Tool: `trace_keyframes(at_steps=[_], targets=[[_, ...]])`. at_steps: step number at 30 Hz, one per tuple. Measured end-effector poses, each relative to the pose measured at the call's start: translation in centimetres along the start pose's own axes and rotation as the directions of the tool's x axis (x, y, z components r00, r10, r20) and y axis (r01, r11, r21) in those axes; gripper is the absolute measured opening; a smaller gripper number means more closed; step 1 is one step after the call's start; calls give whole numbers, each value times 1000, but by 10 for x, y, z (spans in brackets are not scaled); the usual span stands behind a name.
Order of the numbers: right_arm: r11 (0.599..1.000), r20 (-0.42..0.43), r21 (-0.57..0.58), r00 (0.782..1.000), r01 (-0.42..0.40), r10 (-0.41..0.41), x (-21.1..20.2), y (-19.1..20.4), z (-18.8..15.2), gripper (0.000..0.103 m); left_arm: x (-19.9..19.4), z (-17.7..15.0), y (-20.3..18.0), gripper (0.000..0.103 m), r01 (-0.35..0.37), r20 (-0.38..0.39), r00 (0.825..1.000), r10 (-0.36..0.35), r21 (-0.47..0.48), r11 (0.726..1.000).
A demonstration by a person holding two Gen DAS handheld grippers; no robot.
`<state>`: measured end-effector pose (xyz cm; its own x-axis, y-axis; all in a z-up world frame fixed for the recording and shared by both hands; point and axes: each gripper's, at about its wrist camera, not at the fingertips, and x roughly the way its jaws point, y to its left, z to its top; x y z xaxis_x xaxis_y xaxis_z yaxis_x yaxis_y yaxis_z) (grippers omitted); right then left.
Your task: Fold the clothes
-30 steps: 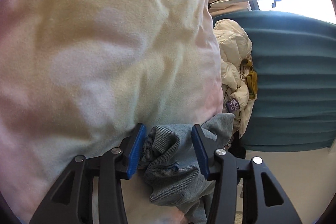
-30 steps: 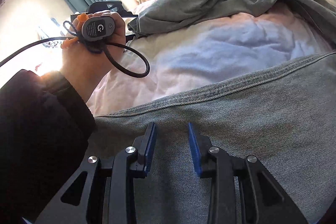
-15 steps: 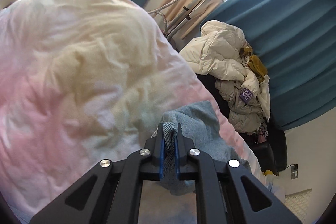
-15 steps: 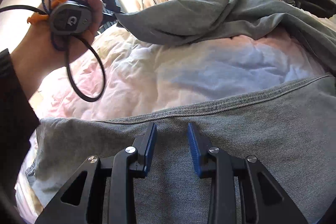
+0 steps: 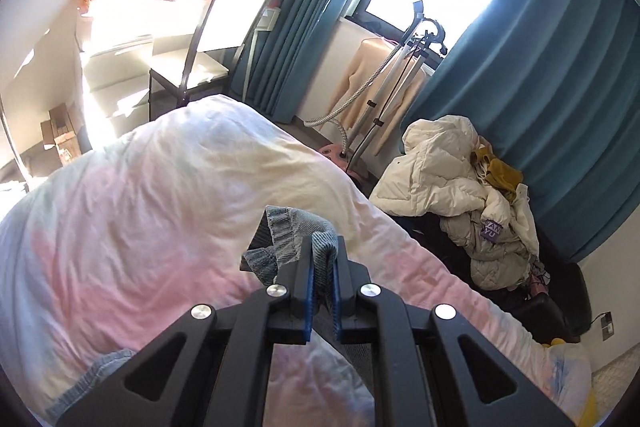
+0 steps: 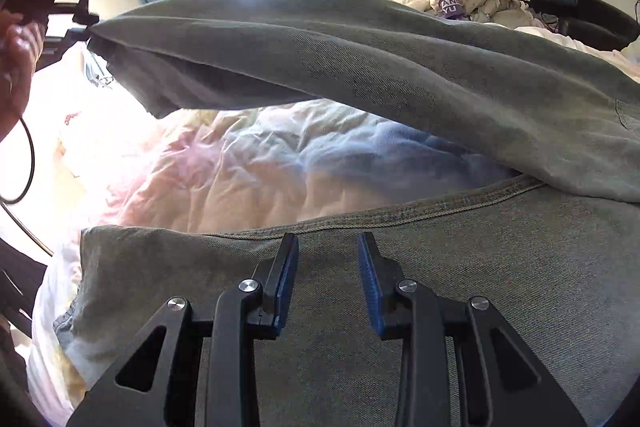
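Faded blue-grey jeans lie on the bed. My left gripper [image 5: 323, 255] is shut on the hem of one jeans leg [image 5: 294, 229] and holds it above the duvet [image 5: 160, 195]. In the right wrist view that lifted leg [image 6: 360, 51] stretches from the left gripper [image 6: 86, 23] at upper left down to the right. My right gripper [image 6: 328, 255] is open and empty, low over the other jeans leg [image 6: 460, 267], which lies flat on the duvet [image 6: 260, 163].
A pile of pale jackets [image 5: 464, 187] sits on a dark seat to the right of the bed. A garment steamer stand [image 5: 392, 83], teal curtains [image 5: 520, 75] and a chair [image 5: 208, 39] stand beyond the bed. A dangling black cable loop [image 6: 24, 163] shows in the right wrist view.
My left gripper closed on the jeans hem and lifted it up and away from the duvet. The lifted leg is now stretched taut. The right gripper stayed open over the flat leg.
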<state>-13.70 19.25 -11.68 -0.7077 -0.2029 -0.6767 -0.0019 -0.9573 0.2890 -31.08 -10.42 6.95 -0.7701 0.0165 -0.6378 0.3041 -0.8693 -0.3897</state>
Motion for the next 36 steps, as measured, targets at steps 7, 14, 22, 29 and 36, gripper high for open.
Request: trace_keyframes(at_steps=[7,14,22,29,36], targets=[[999,-29,52,1000,-9,11,5,-13,3,30,34,-50,71,7,-87,-99,991,85,-11,996],[997,-82,80,997,-8,14,21,-22,4,30,55,-102,119,7,-96,-184,980,78,-90,991],[997,-94,72,995,-9,16,23,-24,1,30,51,-140,137,9,-51,-232,972,24,-112,992],[998,-103,65,995,-4,10,21,-28,1,30,40,-138,159,21,16,-302,949,-89,-238,971],[999,-130,44,991,-16,21,23,-27,0,30,30,-162,171,44,4,-379,909,-172,-406,914]])
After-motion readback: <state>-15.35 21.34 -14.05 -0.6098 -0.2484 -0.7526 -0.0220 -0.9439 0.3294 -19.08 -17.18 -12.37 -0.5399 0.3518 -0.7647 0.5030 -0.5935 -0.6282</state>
